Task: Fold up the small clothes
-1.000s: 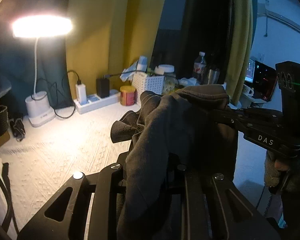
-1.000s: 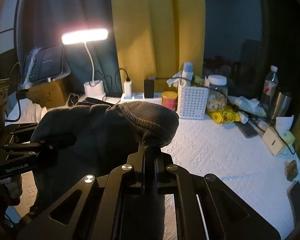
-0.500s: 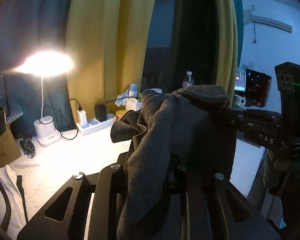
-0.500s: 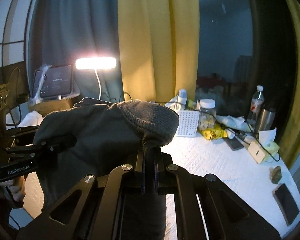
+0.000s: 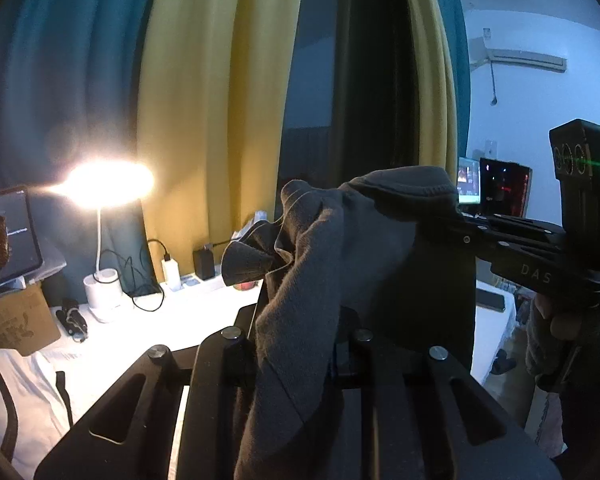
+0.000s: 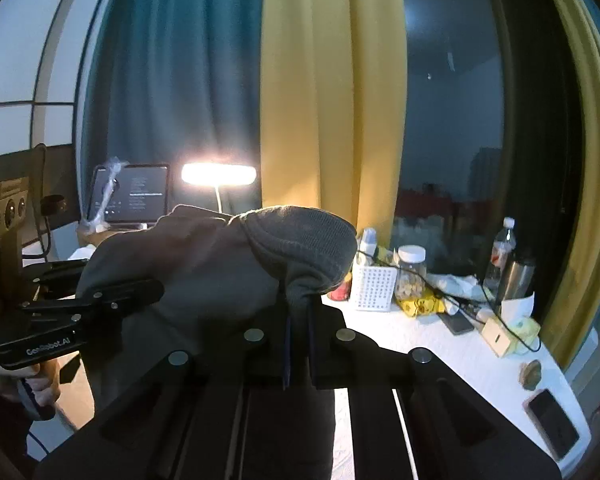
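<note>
Right wrist view: both the right gripper and left gripper clamp the grey garment, hiding the lamp stem.

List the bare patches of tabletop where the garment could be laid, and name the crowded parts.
Bare white table in front of the basket and jar; more in front of the lamp base. Crowded: the back edge and right end, with phones, box and cables.

a lit desk lamp before yellow curtains, white table.
</note>
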`<state>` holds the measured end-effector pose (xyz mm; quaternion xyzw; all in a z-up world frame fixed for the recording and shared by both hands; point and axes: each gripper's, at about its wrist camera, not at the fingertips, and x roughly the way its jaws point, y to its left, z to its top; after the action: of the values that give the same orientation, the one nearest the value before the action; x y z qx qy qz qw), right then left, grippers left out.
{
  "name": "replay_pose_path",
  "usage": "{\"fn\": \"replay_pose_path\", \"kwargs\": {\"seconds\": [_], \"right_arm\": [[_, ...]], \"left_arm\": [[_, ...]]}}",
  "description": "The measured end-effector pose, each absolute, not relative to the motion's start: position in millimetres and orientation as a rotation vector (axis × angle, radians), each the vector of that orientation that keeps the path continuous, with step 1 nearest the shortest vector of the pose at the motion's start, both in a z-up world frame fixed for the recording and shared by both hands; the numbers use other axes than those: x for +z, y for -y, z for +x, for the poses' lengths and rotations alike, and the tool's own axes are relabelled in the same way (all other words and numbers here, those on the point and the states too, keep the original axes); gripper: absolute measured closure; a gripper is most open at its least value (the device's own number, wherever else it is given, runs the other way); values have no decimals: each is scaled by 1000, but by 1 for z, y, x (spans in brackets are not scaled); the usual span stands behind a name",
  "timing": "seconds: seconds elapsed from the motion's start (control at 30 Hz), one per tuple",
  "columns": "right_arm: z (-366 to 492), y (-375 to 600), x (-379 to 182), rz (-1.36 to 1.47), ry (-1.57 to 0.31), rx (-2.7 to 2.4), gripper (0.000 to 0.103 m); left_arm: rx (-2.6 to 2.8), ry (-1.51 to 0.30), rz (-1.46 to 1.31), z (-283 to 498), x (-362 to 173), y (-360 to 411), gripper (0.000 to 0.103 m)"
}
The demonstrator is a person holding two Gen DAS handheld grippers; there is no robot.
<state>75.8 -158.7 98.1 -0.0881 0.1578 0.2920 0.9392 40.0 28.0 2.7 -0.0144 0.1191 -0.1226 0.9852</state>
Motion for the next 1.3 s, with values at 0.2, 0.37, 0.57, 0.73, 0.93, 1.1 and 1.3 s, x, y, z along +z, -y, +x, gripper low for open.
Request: {"fn": "replay_pose_path", "kwargs": {"seconds": [0.2, 0.37, 0.57, 0.73, 0.93, 1.1, 1.3], "right_arm": [[51, 155, 122, -187, -252, 607, 96], [37, 150, 136, -181, -215, 608, 96], [26, 140, 150, -182, -181, 599, 96], [20, 133, 155, -174, -165, 603, 96], [19, 121, 157, -164, -157, 626, 96], [19, 106, 155, -161, -167, 665, 96], [13, 81, 148, -156, -182, 731, 96]], "left_arm": [[-237, -179, -15, 18, 19, -33, 84], [-231, -132, -8, 6, 30, -40, 84], [-219, -81, 5, -5, 41, -52, 84], [-212, -64, 26, -14, 46, -58, 84], [-195, -65, 53, -27, 47, -68, 84], [-161, -74, 62, -36, 45, -79, 84], [-94, -92, 56, -48, 38, -100, 84]]}}
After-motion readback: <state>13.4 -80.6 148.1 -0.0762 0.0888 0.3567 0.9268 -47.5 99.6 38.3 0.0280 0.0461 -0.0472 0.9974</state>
